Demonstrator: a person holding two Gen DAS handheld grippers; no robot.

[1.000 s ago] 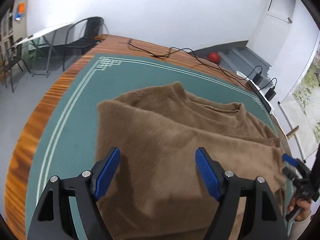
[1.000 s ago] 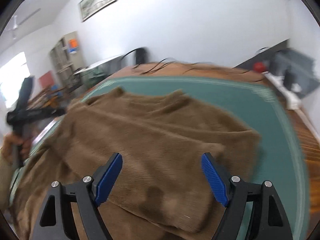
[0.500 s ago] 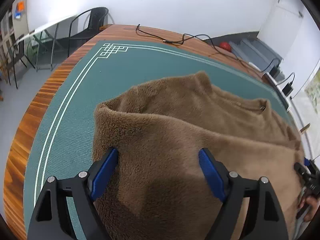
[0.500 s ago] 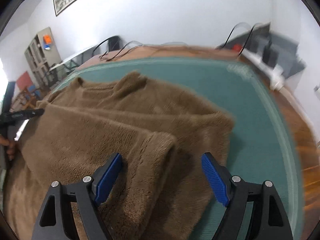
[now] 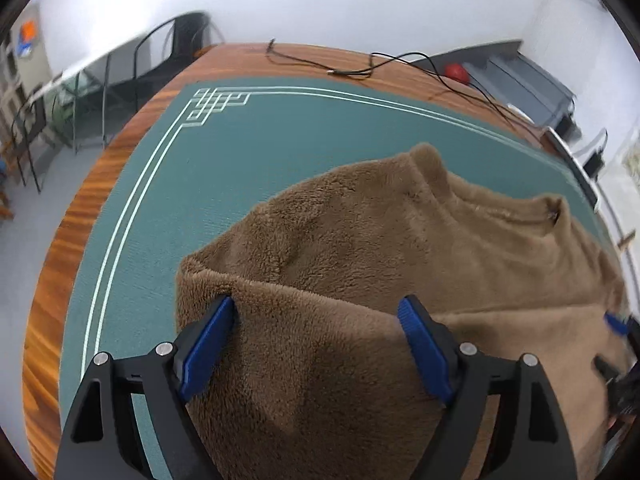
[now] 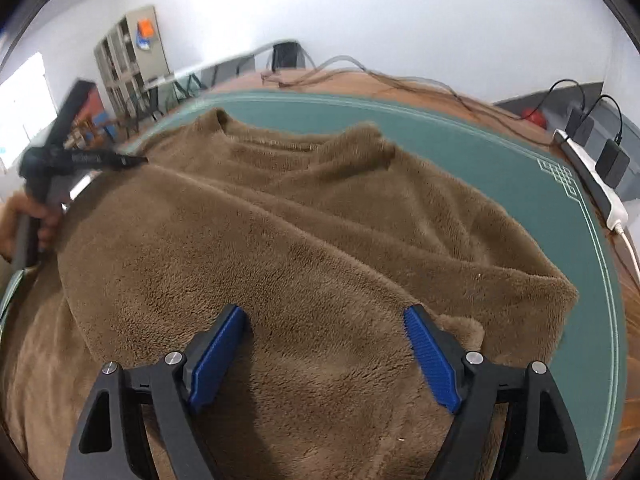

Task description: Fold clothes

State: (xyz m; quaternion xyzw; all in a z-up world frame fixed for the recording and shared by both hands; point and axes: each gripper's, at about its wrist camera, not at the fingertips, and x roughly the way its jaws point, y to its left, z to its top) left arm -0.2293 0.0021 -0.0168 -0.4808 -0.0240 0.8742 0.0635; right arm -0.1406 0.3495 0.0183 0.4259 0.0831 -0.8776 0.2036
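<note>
A brown fleece sweater lies on the green mat, collar at the far side and its lower part folded up over the body. My left gripper is open wide just above the fold's left end; the fold's edge runs between its blue pads, which do not press it. In the right wrist view, the sweater fills the middle. My right gripper is open over the folded layer near its right end. The left gripper shows at the sweater's left edge, held by a hand.
The mat lies on a wooden table whose edge curves along the left. Black cables trail across the far side. A white power strip with adapters lies at the right edge. Chairs and shelves stand beyond the table.
Both grippers have come down closer to the sweater, and the folded layer now lies flat between their fingers. The left jaws stand slightly wider than a second ago.
</note>
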